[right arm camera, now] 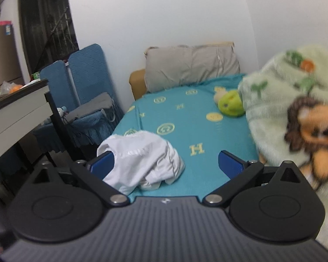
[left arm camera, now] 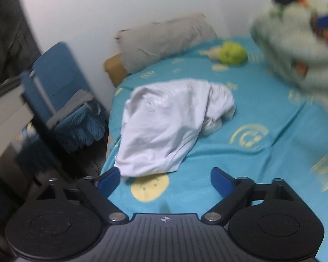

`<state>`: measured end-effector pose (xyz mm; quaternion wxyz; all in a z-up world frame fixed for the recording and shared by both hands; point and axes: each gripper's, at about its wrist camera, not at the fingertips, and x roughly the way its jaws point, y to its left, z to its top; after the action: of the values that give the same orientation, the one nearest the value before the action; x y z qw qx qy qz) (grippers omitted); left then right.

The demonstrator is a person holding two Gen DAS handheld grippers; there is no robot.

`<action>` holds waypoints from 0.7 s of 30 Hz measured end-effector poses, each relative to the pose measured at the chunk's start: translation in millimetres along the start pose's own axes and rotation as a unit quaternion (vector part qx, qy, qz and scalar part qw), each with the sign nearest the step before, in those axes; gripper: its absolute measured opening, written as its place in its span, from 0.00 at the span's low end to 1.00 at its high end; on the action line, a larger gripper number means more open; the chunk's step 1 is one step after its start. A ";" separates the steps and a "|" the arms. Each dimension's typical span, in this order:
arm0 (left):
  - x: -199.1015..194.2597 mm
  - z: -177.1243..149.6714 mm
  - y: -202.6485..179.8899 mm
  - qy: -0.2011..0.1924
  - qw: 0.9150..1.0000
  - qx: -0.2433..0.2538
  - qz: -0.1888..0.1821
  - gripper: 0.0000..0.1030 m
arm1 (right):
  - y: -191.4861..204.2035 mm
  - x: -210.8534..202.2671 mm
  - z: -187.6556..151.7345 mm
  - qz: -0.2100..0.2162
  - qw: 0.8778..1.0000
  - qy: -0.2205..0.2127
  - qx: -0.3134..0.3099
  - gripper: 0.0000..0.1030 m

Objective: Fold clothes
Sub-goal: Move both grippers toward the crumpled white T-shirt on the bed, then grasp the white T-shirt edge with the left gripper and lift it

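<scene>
A crumpled white garment lies in a heap on the teal bedsheet, near the bed's left edge. It also shows in the right wrist view. My left gripper is open and empty, hovering just short of the garment's near hem. My right gripper is open and empty above the bed; its left finger overlaps the garment's left side in view. The right gripper also shows blurred at the top right of the left wrist view.
A pale green fleece blanket with a lion print covers the bed's right side. A green plush toy and a grey pillow lie at the head. Blue chairs and a desk stand left of the bed.
</scene>
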<state>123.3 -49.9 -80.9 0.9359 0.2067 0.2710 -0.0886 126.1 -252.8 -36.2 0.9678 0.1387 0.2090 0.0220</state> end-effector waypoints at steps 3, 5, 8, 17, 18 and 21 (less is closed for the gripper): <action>35.4 -4.7 1.2 0.002 1.000 0.016 0.000 0.69 | -4.1 14.9 -12.5 0.003 1.000 0.017 -0.001 1.00; 59.0 -7.9 2.0 0.003 1.000 0.027 0.001 0.66 | -7.0 26.5 -20.0 -0.001 1.000 0.030 0.003 1.00; 90.2 -11.9 2.0 0.003 0.999 0.045 0.001 0.59 | -12.2 45.6 -29.0 -0.004 0.999 0.049 0.015 1.00; 106.3 1.7 4.2 -0.009 0.999 0.027 -0.018 0.13 | -18.6 86.5 -52.0 -0.017 0.996 0.091 0.010 1.00; 102.7 6.2 8.7 -0.012 1.000 0.011 -0.025 0.11 | -18.7 85.7 -52.1 -0.018 0.996 0.088 0.008 1.00; 81.8 21.5 22.0 -0.035 0.998 -0.037 -0.046 0.09 | -17.8 81.7 -51.9 -0.022 0.997 0.077 0.000 1.00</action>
<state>208.1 -43.9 -101.4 0.9468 0.1558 0.2505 -0.1286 179.1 -248.3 -119.1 0.9491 0.1317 0.2858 0.0111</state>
